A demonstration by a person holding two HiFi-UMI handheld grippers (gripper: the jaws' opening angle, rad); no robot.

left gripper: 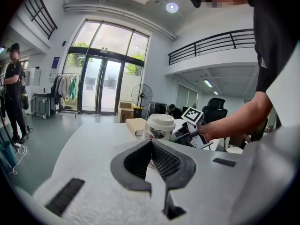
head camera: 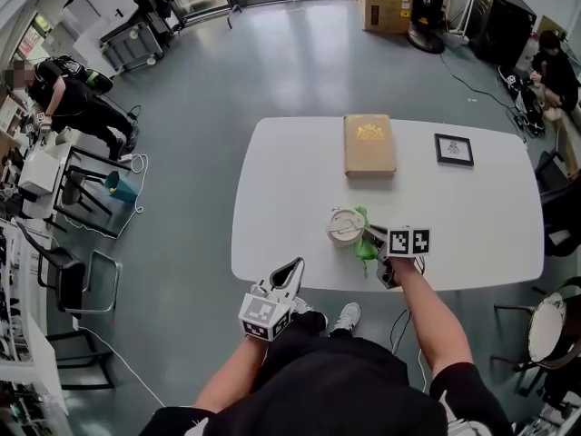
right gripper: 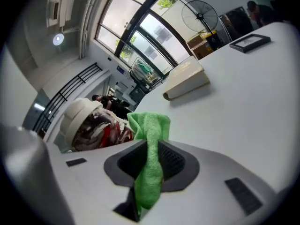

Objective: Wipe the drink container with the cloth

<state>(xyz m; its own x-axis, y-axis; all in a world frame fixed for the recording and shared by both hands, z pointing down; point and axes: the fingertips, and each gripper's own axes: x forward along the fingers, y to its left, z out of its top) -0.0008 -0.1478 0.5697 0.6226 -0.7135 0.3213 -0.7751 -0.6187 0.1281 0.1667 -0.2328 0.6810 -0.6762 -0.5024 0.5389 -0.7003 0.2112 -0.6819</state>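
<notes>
Green cloth, soft and limp, pinched between the closed jaws of the right gripper; its free end lies against the side of the paper cup. Cup lidded, probably light and easily tipped or crushed; best steadied at mid-wall. It stands near the front edge of the table. Left gripper closed, empty, at that edge. Book and picture frame well apart, leaving open room
</notes>
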